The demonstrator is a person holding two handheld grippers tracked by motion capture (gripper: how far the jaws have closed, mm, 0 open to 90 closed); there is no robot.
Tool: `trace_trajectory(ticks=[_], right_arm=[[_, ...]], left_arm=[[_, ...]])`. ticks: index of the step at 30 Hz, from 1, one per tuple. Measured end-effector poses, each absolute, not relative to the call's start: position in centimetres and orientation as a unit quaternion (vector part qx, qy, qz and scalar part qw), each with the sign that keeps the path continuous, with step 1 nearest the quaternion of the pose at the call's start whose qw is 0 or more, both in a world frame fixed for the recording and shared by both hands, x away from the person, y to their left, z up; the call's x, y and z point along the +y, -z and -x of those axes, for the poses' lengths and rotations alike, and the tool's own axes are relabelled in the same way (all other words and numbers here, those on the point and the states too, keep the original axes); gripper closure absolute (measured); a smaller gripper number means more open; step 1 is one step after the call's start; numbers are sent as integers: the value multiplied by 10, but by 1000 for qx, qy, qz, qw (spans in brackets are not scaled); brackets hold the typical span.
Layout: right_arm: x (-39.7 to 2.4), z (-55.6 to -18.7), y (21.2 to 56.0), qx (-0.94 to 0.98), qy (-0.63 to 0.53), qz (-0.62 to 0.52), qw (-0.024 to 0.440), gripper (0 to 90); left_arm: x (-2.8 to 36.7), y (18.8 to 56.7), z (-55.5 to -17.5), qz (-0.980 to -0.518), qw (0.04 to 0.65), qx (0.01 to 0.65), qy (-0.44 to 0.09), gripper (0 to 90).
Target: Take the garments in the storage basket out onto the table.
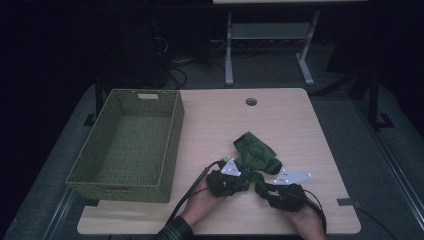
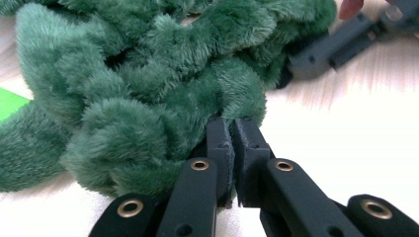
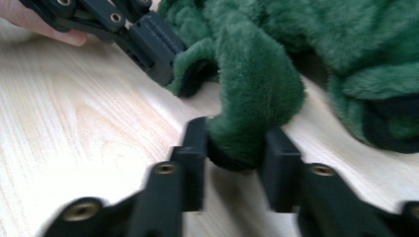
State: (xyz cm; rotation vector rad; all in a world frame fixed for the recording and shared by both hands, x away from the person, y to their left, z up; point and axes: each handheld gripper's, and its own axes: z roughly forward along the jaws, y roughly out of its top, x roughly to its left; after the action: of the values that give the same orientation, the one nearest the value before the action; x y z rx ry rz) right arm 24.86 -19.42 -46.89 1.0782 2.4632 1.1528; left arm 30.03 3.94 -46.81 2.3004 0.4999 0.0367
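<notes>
A fuzzy dark green cloth lies crumpled on the wooden table, near the front. My left gripper comes at its near left edge; in the left gripper view its jaws are pressed together on a thin bit of the cloth's edge. My right gripper sits just right of it. In the right gripper view a rolled fold of the cloth fills the gap of that gripper, with both pads against it. The two grippers stand close together, and the left gripper shows beyond the fold.
A green woven basket with nothing in it stands on the left part of the table. A round cable hole is near the far edge. The table's front edge runs just below both hands. Cables trail from the grippers.
</notes>
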Motion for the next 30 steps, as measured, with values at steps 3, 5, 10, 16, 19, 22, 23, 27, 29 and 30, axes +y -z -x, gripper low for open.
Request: trace_trajectory(ticks=[3,5,10,16,19,22,23,27,29,30], right_arm=[[-200,-250,466,833,-395,-372,106,738],[-203,-251,464,831,-398,-374,107,746],[-216,-250,458,828,-400,-376,116,748],[-240,-249,451,816,-402,-392,136,751],[-254,-247,449,808,-403,-405,144,751],[-266,-243,448,799,-404,-420,148,751],[-274,-240,448,796,-402,-427,146,751],[-282,-238,454,798,-392,-438,131,746],[-282,-238,455,801,-388,-438,128,736],[-281,-238,456,803,-383,-438,130,714]], left_arm=[[40,467,-301,-901,387,196,-7,874],[40,464,-300,-899,393,194,-1,874],[46,448,-298,-884,423,197,12,874],[66,431,-300,-871,444,212,1,874],[84,430,-305,-865,442,237,-6,875],[92,433,-306,-863,438,252,-8,880],[98,438,-307,-865,428,262,-9,881],[100,451,-308,-873,401,276,5,871],[99,451,-307,-877,394,275,-4,830],[99,450,-307,-878,391,275,-10,830]])
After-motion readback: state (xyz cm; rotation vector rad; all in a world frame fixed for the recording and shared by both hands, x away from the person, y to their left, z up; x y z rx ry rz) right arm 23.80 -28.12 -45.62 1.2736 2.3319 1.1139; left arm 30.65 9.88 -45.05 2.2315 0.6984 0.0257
